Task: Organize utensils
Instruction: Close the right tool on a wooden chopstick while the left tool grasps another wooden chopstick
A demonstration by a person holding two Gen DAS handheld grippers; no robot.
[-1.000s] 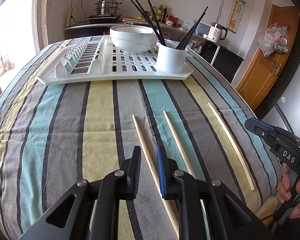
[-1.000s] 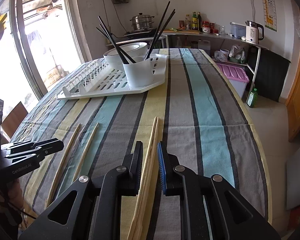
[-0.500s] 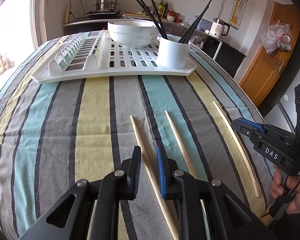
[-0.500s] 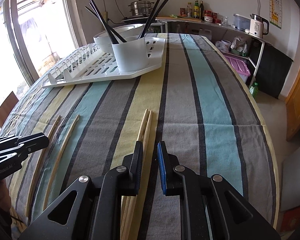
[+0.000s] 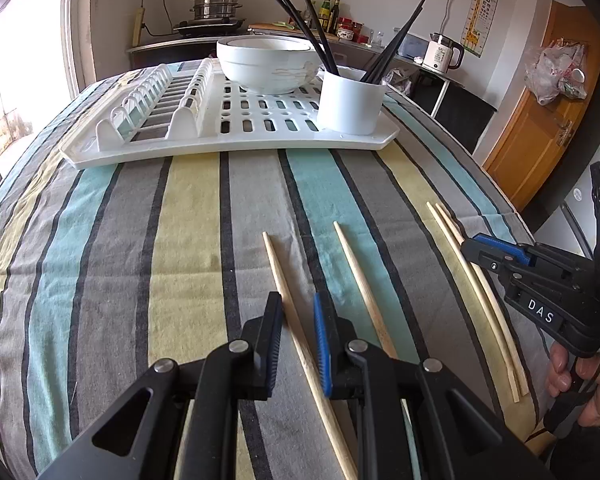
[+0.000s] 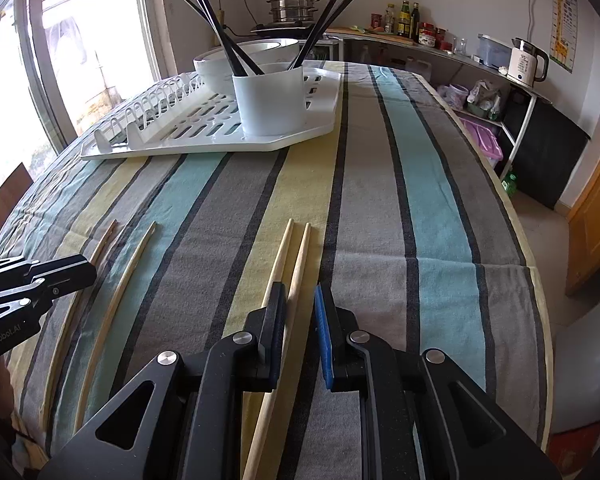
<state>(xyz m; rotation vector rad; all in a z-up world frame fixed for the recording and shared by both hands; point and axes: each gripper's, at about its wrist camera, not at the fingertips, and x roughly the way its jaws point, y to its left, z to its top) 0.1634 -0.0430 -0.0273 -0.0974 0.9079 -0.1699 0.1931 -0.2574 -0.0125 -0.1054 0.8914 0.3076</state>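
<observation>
Four wooden chopsticks are laid on the striped cloth (image 5: 188,216). In the left wrist view, the left gripper (image 5: 296,344) is held low at 6 o'clock with a narrow gap between its jaws; nothing is gripped. The first chopstick (image 5: 288,304) is seen running through that gap, though contact cannot be judged. The second chopstick (image 5: 360,280) lies just beside it, toward 3 o'clock.

The chopstick pair (image 5: 472,280) is placed side by side, touching, at 3 o'clock, and the right gripper (image 5: 484,248) is seen over it. In the right wrist view, the right gripper (image 6: 300,344) is likewise narrowly parted and holds nothing; one stick of the pair (image 6: 296,276) passes between the jaws, the other under the left one.

At 12 o'clock a white rack (image 5: 204,136) is set, with a cup (image 5: 350,100) of black chopsticks (image 5: 300,20) and a bowl (image 5: 268,64) on it.
</observation>
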